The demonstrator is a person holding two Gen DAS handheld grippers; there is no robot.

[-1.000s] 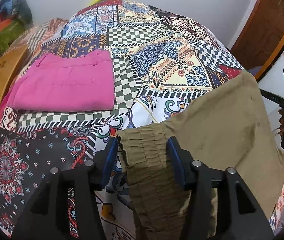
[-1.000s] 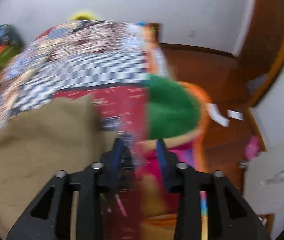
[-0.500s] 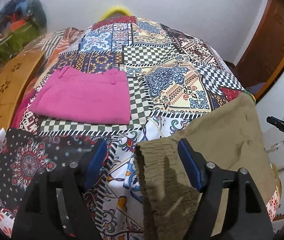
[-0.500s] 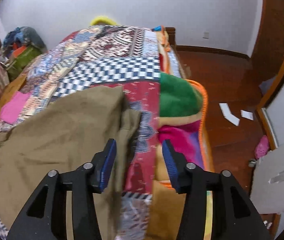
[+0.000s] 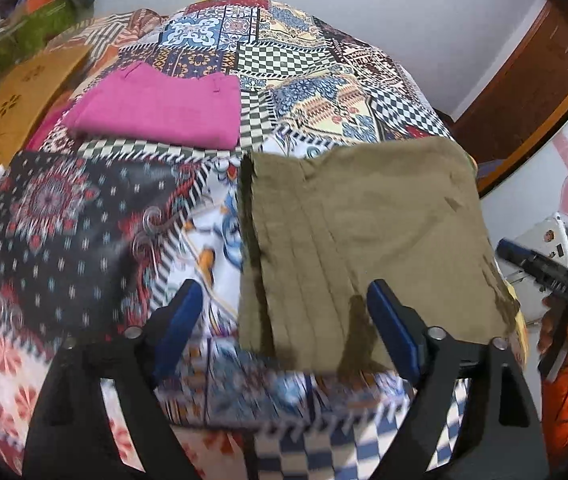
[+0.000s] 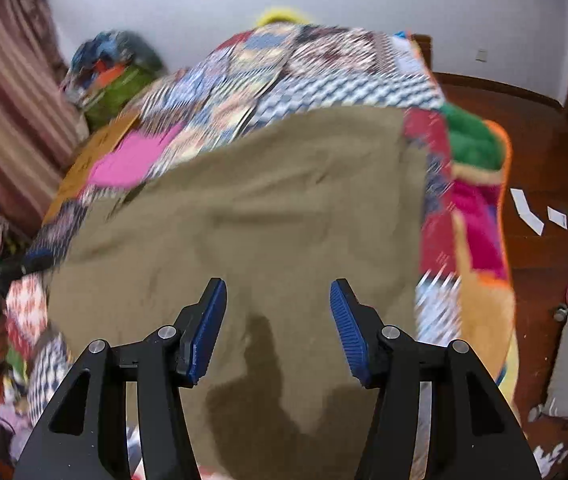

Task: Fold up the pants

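Observation:
Olive-brown pants (image 5: 367,236) lie folded flat on the patchwork bedspread (image 5: 307,64), gathered waistband at their left edge. My left gripper (image 5: 289,320) hovers above their near left part, its jaws opening wide, nothing pressed between the blue pads. In the right wrist view the same pants (image 6: 268,216) fill the middle. My right gripper (image 6: 278,320) hangs over their near edge, jaws opening, apart from the cloth. The other gripper shows at the right of the left wrist view, held by a hand in an orange sleeve (image 5: 563,376).
Folded pink pants (image 5: 160,108) lie further back on the left of the bed. A wooden board (image 5: 8,108) and a pile of bags (image 6: 112,76) stand past the left side. Green and pink blankets (image 6: 471,148) hang at the right edge above a wooden floor (image 6: 539,184).
My left gripper let go of the olive waistband, opened and drew back and up. My right gripper opened and swung left from the bed's edge to above the pants.

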